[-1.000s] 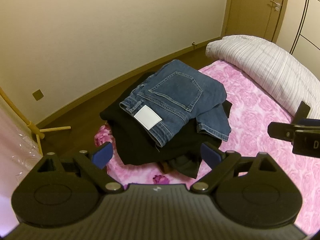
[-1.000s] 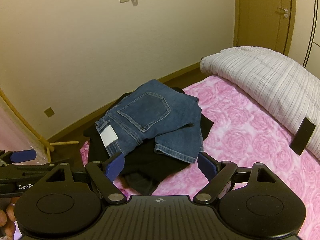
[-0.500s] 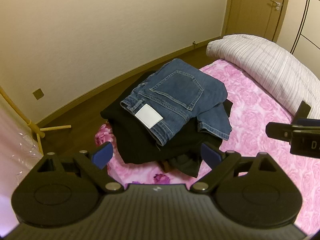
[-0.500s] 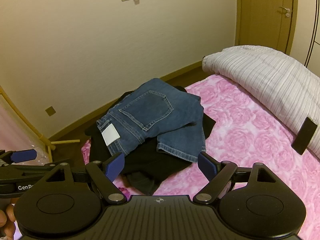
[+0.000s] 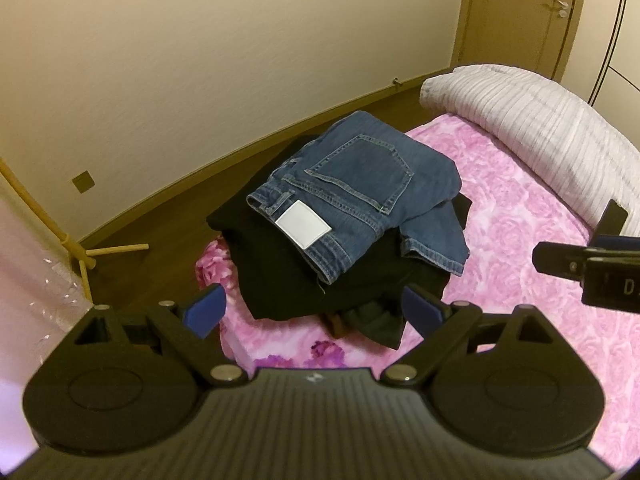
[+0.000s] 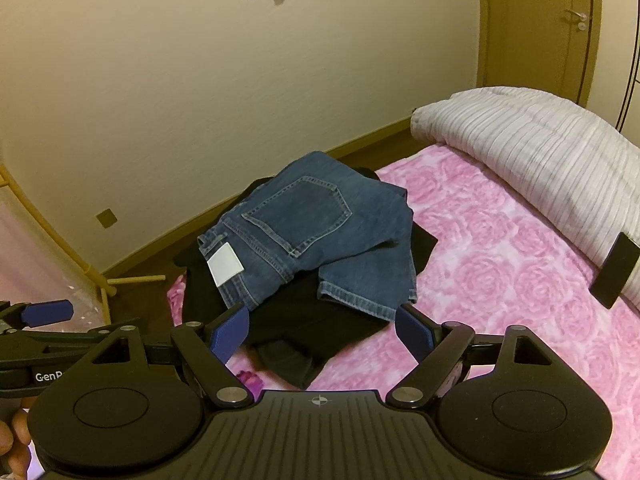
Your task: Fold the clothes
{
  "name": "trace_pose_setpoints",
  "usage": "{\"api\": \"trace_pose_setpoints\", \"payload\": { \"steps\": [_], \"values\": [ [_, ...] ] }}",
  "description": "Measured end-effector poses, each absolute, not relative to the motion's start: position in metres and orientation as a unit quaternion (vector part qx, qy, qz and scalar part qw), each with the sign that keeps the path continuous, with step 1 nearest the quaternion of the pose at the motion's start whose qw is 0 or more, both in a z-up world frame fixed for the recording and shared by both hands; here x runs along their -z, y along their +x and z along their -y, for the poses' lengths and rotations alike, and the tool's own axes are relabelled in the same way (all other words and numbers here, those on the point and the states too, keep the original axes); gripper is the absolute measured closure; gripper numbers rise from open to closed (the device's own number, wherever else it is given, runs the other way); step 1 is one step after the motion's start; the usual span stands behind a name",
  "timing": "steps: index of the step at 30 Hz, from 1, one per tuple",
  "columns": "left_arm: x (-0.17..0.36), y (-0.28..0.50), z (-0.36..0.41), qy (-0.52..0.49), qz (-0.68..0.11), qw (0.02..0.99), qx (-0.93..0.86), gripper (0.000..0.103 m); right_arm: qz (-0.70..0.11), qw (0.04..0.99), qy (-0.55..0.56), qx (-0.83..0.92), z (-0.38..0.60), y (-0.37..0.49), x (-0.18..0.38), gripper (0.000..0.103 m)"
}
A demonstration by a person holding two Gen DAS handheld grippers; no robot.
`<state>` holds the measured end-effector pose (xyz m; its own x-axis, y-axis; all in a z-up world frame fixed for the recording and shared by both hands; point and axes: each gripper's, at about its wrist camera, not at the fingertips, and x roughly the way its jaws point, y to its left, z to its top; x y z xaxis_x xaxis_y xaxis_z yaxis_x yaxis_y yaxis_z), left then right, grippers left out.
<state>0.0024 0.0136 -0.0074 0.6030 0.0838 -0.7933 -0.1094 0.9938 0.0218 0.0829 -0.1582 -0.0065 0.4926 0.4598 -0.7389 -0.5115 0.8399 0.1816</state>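
The side of the left gripper (image 6: pixel 40 314), seen from the right wrist camera, has white letters that read "GenR", and the rest is cut off; the side of the right gripper (image 5: pixel 568 266), seen from the left wrist camera, shows a white "D" and no more; the blue jeans (image 5: pixel 360 196) have a white patch (image 5: pixel 303 226) sewn at the waistband, and it is blank, with no words on it. In its own camera the left gripper (image 5: pixel 316 312) is wide open; its two blue pads sit far apart and hold nothing; they hang in the air just this side of the clothes and touch no cloth. The right gripper (image 6: pixel 322 330) is wide open too; its blue pads are far apart, empty, and not touching anything. The jeans are folded and lie with a back pocket facing up; they rest on top of a pile of black clothes (image 5: pixel 280 272); one short leg with a stitched hem sticks out to the right over the black cloth. The whole pile sits at the corner of a bed with a pink rose sheet (image 5: pixel 520 248), close to the edge by the brown floor; a white striped quilt (image 5: pixel 532 136) is rolled up at the far right side of the bed; a flat black thing (image 6: pixel 614 270) leans on the quilt, and what it is cannot be told; some fingers (image 6: pixel 16 440) show at the bottom left of the right wrist view.
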Motion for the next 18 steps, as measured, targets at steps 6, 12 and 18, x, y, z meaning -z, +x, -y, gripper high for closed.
{"api": "trace_pose_setpoints", "payload": {
  "steps": [6,12,18],
  "values": [
    [0.0073,0.0017,-0.0101,-0.012,-0.444,0.894,-0.061,0.01,-0.418,0.861,-0.029,-0.287,0.1608,0.0853,0.0088,0.02],
    [0.0079,0.0005,-0.0059,-0.01,-0.446,0.892,-0.065,0.01,-0.42,0.859,-0.027,-0.291,0.1645,0.0881,0.0115,0.02],
    [0.0111,-0.0026,-0.006,-0.013,-0.451,0.89,-0.074,0.01,-0.424,0.855,-0.027,-0.297,0.1666,0.0909,0.0163,0.02]
  ]
}}
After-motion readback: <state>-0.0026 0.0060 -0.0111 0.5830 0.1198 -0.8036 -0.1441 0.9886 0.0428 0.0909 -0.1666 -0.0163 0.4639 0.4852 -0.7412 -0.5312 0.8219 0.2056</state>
